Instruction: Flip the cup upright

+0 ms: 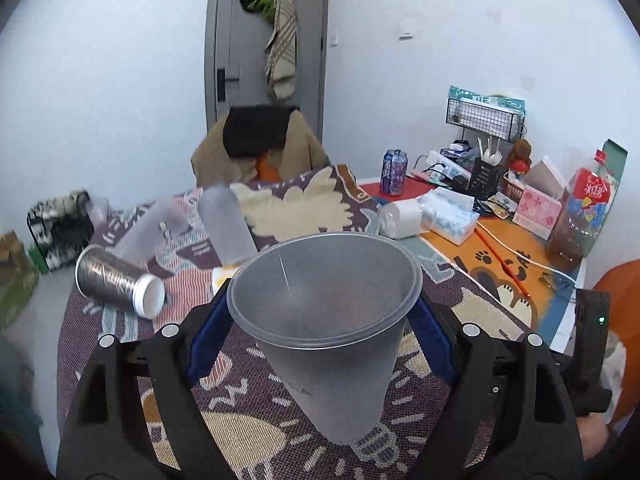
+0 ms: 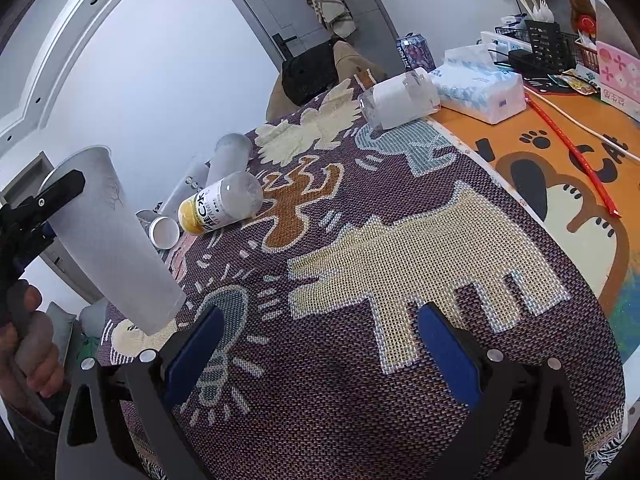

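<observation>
From the left wrist camera, the left gripper (image 1: 324, 320) pinches a frosted grey cup (image 1: 326, 320) between its two blue fingers (image 1: 206, 340). The cup is held mouth up, above the patterned woven cloth (image 1: 248, 404) on the tabletop (image 1: 504, 248), with its narrow base low. Farther back on the cloth lie two frosted cups (image 1: 226, 224) on their sides, and a silver cup (image 1: 116, 280) lies at the left. A paper roll (image 1: 400, 216) and a tissue pack (image 1: 450, 216) are on the right.

From the right wrist camera, the right gripper (image 2: 320, 356) hovers over the cloth (image 2: 400, 280) with its blue fingers (image 2: 194, 356) spread wide and nothing between them. At the left edge the same cup (image 2: 108, 240) hangs tilted in the left gripper (image 2: 42, 204), base just above the cloth. A yellow-labelled bottle (image 2: 222, 208) lies on its side beyond it.
</observation>
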### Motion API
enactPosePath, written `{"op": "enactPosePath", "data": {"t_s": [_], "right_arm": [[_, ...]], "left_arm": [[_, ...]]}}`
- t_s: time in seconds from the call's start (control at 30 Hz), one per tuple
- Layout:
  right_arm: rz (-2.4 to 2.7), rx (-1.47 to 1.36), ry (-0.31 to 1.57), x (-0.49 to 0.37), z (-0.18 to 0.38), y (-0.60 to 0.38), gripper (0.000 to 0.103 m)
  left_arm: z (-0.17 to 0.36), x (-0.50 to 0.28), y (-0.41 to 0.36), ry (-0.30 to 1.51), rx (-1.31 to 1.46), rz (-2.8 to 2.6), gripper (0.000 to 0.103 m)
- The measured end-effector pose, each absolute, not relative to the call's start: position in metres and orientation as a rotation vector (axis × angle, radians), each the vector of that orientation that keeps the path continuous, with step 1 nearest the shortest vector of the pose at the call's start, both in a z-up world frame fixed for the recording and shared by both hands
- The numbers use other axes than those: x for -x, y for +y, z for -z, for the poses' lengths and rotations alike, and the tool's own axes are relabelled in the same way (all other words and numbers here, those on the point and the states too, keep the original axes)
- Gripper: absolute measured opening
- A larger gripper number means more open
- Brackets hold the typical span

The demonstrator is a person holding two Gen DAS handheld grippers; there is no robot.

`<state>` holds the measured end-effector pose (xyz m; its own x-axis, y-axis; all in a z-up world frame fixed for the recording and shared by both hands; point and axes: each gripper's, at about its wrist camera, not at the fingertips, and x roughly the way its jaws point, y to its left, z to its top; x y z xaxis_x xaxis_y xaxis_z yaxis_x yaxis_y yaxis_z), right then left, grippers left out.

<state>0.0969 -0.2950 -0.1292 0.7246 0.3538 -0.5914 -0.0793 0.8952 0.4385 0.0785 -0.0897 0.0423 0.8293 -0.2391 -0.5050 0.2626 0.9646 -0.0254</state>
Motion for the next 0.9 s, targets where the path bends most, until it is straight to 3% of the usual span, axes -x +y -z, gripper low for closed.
{"op": "enactPosePath", "data": {"t_s": [0.47, 0.77, 0.83, 0.9], "right_arm": [[-0.204, -0.365, 0.711, -0.086, 0.125, -0.304, 0.095], [-0.200, -0.377, 0.717, -0.086, 0.130, -0.307, 0.095], [-0.209, -0.375, 0.719, -0.087, 0.131, -0.305, 0.095], [-0.217, -0.371, 0.719, -0.087, 0.130, -0.301, 0.095]], "left_arm": [[-0.012, -0.077, -0.122, 0.389, -0.168, 0.214, 0.082], [0.002, -0.069, -0.123, 0.451, -0.150, 0.264, 0.083], [0.004, -0.069, -0.124, 0.474, -0.153, 0.284, 0.098], [0.004, -0.064, -0.124, 0.482, -0.153, 0.306, 0.098]]}}
